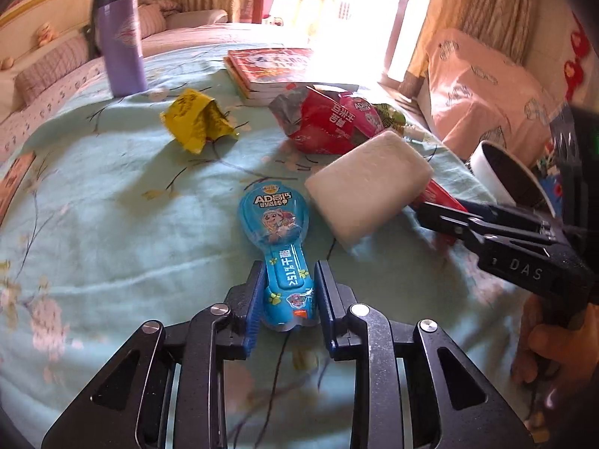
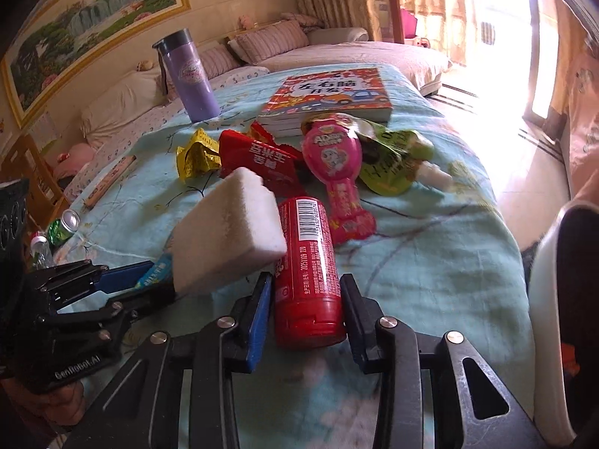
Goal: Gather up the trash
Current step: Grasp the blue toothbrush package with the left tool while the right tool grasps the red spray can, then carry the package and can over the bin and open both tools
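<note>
My left gripper [image 1: 287, 280] is shut on the narrow handle end of a blue spoon-shaped snack wrapper [image 1: 275, 220] that lies on the table. My right gripper [image 2: 305, 299] is shut on a red cylindrical bottle [image 2: 309, 262]; it shows at the right in the left wrist view [image 1: 441, 220]. A white sponge block [image 2: 228, 235] leans against the bottle. Farther back lie a yellow crumpled wrapper [image 1: 198, 119], a red snack bag [image 1: 329, 123], a pink spoon-shaped wrapper [image 2: 337, 164] and a green pouch [image 2: 393, 157].
A purple thermos [image 1: 119, 37] and a stack of books [image 2: 329, 93] stand at the back of the teal tablecloth [image 1: 112, 205]. A white bin [image 2: 550, 318] stands at the table's right edge. Cans [image 2: 63, 228] lie off the left edge.
</note>
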The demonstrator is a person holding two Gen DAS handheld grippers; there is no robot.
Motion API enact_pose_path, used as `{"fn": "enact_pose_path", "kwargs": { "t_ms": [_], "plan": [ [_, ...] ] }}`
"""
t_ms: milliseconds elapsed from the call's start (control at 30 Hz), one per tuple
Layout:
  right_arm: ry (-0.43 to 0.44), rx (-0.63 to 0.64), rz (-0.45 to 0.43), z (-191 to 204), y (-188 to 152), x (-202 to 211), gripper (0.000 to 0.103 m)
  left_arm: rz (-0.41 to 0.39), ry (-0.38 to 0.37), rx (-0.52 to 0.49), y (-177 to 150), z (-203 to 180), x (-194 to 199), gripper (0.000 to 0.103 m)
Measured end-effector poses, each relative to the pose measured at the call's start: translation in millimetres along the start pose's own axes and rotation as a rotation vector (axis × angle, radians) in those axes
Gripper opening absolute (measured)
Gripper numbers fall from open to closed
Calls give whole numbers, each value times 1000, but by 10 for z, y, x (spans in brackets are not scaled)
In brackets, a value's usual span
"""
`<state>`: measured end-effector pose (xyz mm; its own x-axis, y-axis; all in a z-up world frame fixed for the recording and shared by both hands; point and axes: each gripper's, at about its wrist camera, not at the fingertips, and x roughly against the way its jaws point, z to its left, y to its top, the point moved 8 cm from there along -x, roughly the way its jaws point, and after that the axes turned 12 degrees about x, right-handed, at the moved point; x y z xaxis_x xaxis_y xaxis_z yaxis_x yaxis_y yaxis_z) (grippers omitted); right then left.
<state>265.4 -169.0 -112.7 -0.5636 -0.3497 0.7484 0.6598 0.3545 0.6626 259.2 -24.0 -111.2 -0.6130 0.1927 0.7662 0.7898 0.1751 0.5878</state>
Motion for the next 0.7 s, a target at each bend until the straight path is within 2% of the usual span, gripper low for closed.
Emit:
{"fn": "enact_pose_path", "kwargs": {
  "t_ms": [167,400,700],
  "plan": [
    [-3,-83,-20,-142,-194,256,36,-14,-38,25,-139,-56,236,24],
    [-26,-140,-64,-257,-407,640,36,-33,-114,-28,-352,-415,534,24],
    [-67,-200,-110,-459,-591,1027,36,-19,-170,-112,-501,-946,586,24]
  ]
}}
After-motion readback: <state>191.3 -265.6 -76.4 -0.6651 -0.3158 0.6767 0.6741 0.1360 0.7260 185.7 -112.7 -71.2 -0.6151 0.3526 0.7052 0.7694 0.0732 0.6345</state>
